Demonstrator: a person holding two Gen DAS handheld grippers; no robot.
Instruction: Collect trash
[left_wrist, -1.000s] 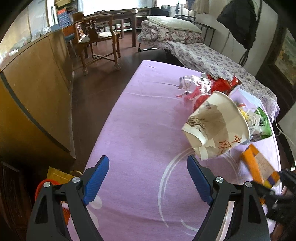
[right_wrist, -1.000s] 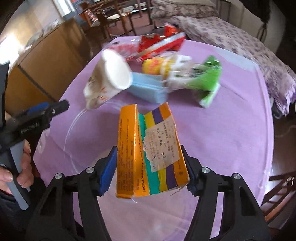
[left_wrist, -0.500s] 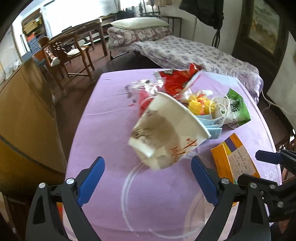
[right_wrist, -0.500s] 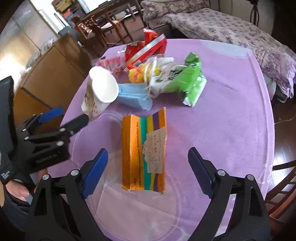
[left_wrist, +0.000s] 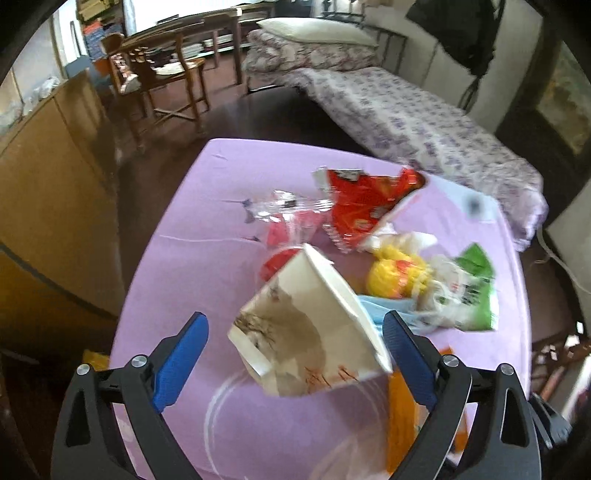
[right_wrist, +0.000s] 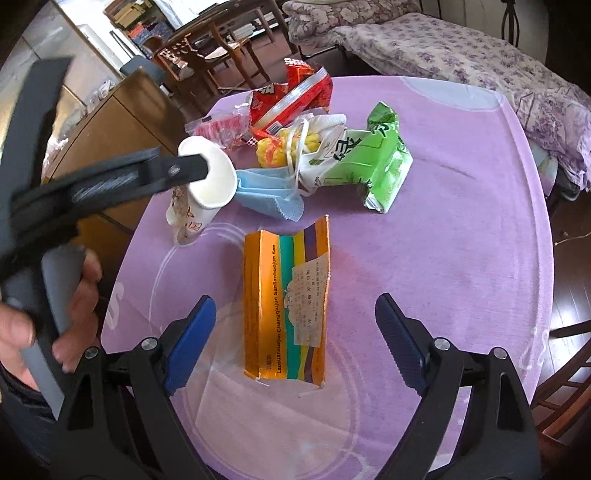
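Right gripper, jaws just opened wide, straddling the orange carton lying flat on the purple worktop; left gripper, jaws apart, apparently untouching around the tilted paper cup.

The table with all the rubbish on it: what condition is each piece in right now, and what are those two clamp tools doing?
Paper cup: tipped on its side, mouth open, empty.
Orange box: flattened, lying on the purple tablecloth.
Blue face mask: crumpled beside the cup.
Green packet: torn open, lying flat.
Red wrapper: torn open.
Left gripper: open around the cup.
Right gripper: open over the box.
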